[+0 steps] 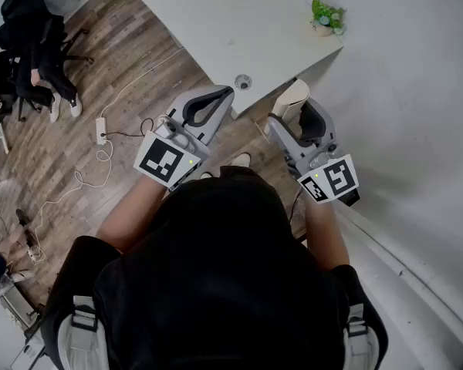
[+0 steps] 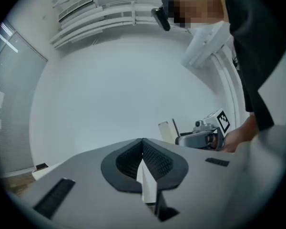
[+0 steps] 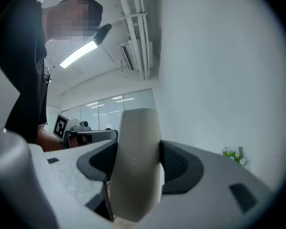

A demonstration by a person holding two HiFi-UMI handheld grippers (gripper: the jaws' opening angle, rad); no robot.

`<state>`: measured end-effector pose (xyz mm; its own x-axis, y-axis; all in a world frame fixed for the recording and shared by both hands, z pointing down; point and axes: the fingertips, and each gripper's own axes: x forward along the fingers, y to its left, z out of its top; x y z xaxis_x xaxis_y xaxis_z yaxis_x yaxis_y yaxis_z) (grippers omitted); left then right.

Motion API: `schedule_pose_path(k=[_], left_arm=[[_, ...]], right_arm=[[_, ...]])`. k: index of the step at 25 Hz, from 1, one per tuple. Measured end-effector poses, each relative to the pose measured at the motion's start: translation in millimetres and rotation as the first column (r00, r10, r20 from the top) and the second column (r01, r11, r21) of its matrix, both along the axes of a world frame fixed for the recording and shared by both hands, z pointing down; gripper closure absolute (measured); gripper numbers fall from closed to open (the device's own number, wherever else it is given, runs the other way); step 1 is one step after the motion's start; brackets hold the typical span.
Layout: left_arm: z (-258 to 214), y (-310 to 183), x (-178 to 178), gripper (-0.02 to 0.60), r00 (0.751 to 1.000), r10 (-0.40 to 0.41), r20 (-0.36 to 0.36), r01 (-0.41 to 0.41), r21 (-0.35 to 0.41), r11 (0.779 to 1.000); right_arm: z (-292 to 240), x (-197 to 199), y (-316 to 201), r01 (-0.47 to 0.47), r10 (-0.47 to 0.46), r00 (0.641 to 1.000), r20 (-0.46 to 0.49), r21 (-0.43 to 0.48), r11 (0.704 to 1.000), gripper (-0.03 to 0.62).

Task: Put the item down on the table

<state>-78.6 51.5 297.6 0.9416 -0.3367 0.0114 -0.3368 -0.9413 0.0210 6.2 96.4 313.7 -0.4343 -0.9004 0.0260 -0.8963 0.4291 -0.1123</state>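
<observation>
The item is a smooth cream oblong piece (image 3: 135,171), standing upright between the pads of my right gripper (image 3: 136,152), which is shut on it. From the head view the same item (image 1: 292,97) sticks out of the right gripper (image 1: 305,116), held just off the near corner of the white table (image 1: 231,21). My left gripper (image 1: 210,104) is beside it over the table's edge, jaws together and nothing in them. In the left gripper view the pads (image 2: 152,159) meet at the tip of that gripper (image 2: 143,144), and the right gripper (image 2: 202,136) shows beyond with the cream item (image 2: 165,130).
A small potted plant (image 1: 326,15) stands at the table's far right corner, and a round fitting (image 1: 243,82) sits by its near edge. A white wall (image 1: 417,91) runs along the right. A power strip with cable (image 1: 102,129) lies on the wood floor; a seated person (image 1: 27,48) is far left.
</observation>
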Motion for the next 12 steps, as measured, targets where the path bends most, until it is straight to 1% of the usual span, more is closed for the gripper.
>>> schedule_pose_path(k=[5,7,9,12], left_arm=[[-1,54,-39,0.588,1.0,0.004,-0.023,-0.004,0.0,1.0],[1,72,-52,0.588,0.999,0.006,-0.034,-0.006,-0.007,1.0],[4,89,-61,0.588,0.999,-0.003,-0.042,0.002,-0.024,1.0],[5,111,-67,0.588,0.999,-0.014,-0.043,0.012,-0.037,0.999]], right_arm=[[-9,-45,46,-0.015,0.015,1.0,0.0,0.03,0.999,0.31],[-9,-60,65,-0.007,0.007,1.0,0.006,0.028,1.0,0.31],[-8,-72,83,0.016,-0.017,1.0,0.015,0.022,1.0,0.31],[-10,-78,102,0.041,-0.041,0.999,0.024,0.02,0.999,0.31]])
